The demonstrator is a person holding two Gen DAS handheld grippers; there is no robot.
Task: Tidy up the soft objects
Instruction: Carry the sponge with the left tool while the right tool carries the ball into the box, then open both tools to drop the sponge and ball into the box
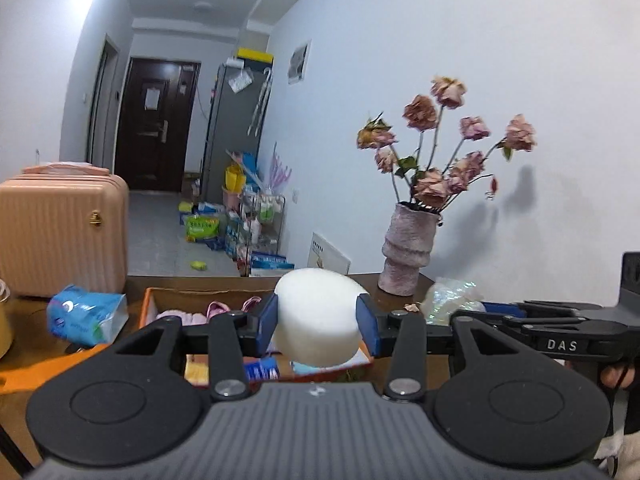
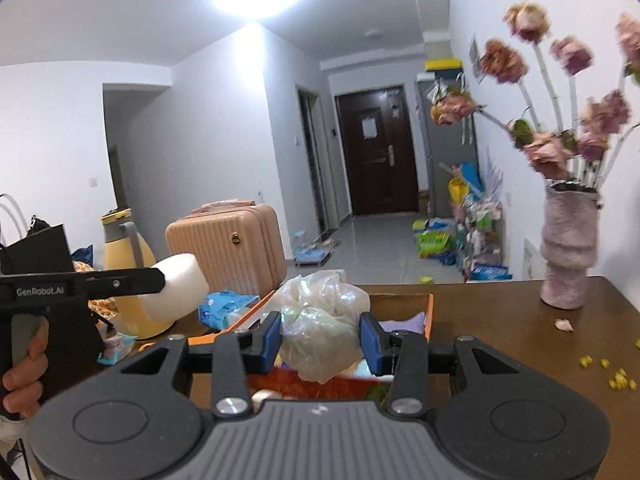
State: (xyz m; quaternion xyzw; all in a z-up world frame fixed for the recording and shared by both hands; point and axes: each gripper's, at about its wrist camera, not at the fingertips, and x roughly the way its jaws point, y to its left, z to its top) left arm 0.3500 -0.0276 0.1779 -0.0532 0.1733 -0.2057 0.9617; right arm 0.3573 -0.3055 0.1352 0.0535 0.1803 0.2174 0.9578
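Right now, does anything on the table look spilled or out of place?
Yes. Small yellow crumbs lie scattered on the bare table at right, and a fallen petal sits near the vase of wilted flowers.

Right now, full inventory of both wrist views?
white foam block: 1, white, in the left claw, above the box
crumpled plastic bag: 1, clear, in the right claw, above the box
orange box: 1, orange, on table, soft items inside
table: 1, brown
vase: 1, pink, table's far right, holds dried pink roses
tissue pack: 1, blue, left of box
suitcase: 1, pink, behind table
jug: 1, yellow, table's left
yellow crumbs: several, table's right
hand: 1, on left claw's handle
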